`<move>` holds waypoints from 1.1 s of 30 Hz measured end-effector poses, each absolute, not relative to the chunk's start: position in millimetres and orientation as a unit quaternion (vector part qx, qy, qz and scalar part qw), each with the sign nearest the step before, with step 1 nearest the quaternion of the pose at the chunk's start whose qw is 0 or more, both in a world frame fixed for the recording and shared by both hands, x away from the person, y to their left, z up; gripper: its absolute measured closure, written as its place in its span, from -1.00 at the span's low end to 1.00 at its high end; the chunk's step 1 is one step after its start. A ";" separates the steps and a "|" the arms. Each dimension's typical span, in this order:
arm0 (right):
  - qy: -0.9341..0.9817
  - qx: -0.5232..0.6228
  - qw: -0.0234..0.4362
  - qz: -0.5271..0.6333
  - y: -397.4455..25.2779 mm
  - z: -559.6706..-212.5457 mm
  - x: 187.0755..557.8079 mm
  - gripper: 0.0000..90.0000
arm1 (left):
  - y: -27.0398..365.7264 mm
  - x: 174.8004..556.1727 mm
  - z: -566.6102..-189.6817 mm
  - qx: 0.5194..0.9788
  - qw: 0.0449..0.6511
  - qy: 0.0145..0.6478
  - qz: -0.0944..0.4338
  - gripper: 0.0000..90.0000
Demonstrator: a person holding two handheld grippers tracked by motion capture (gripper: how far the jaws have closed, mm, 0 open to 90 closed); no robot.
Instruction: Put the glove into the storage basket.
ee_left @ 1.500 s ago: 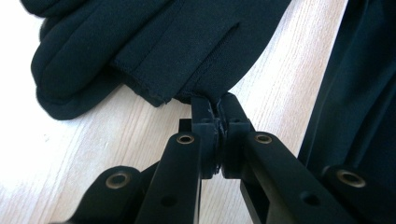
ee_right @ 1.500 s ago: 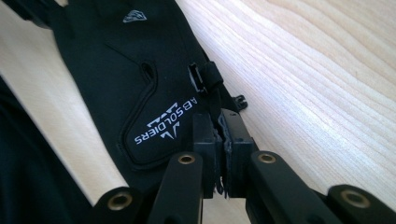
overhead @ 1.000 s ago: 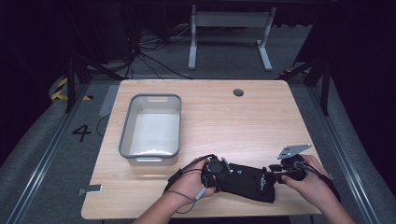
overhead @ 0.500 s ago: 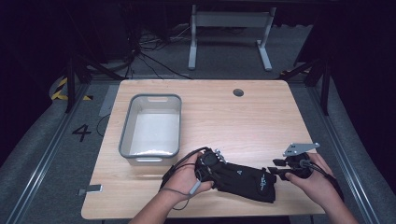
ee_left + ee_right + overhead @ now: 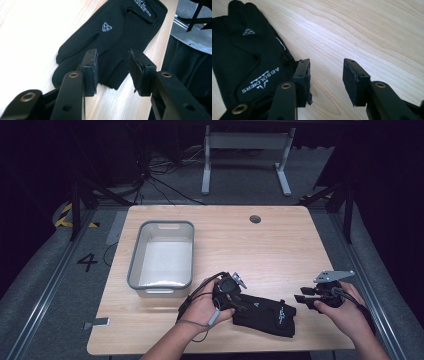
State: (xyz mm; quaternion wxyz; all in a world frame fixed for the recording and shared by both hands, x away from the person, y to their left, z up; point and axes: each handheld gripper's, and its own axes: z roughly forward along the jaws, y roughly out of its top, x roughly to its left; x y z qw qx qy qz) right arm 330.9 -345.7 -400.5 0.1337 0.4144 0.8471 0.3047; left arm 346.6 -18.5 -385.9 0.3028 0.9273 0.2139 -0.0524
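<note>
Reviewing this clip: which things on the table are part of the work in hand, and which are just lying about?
In the job:
- black fabric glove with white lettering, flat on the light wooden table
- left gripper, jaws open over the glove's fingertips
- right gripper, jaws open beside the glove's cuff

Lying about:
- grey rectangular plastic bin, with nothing in it, beyond the glove

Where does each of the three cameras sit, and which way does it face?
High view: above the person's side, looking forward and down on the table; both forearms, left gripper and right gripper show.
Left gripper view: rides the left gripper, looking along its open jaws at the black glove's finger end.
Right gripper view: rides the right gripper, jaws open over bare wood beside the glove's cuff.
All three share the glove.
</note>
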 end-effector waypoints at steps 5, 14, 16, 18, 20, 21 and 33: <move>0.839 0.428 0.136 0.307 -353.3 -401.5 331.6 0.28 | -32.2 348.0 -381.2 0.931 0.307 0.191 -0.050 0.30; 0.830 0.444 0.128 0.313 -360.7 -404.8 330.1 0.27 | -62.4 352.2 -391.5 0.939 0.303 0.155 -0.055 0.10; 0.831 0.442 0.129 0.313 -361.3 -405.2 330.2 0.27 | -65.6 352.7 -392.5 0.939 0.302 0.154 -0.062 0.10; 0.829 0.446 0.126 0.312 -362.2 -406.0 328.0 0.26 | -75.8 353.4 -396.6 0.942 0.297 0.145 -0.060 0.06; 0.830 0.444 0.127 0.313 -362.7 -406.6 327.1 0.26 | -81.1 355.0 -399.8 0.943 0.301 0.131 -0.061 0.05; 0.830 0.445 0.126 0.313 -362.8 -406.6 326.5 0.26 | -81.1 355.0 -399.8 0.943 0.301 0.131 -0.061 0.05; 0.827 0.446 0.126 0.319 -364.8 -406.3 321.3 0.23 | -95.4 362.0 -423.7 0.942 0.306 0.113 -0.075 -0.02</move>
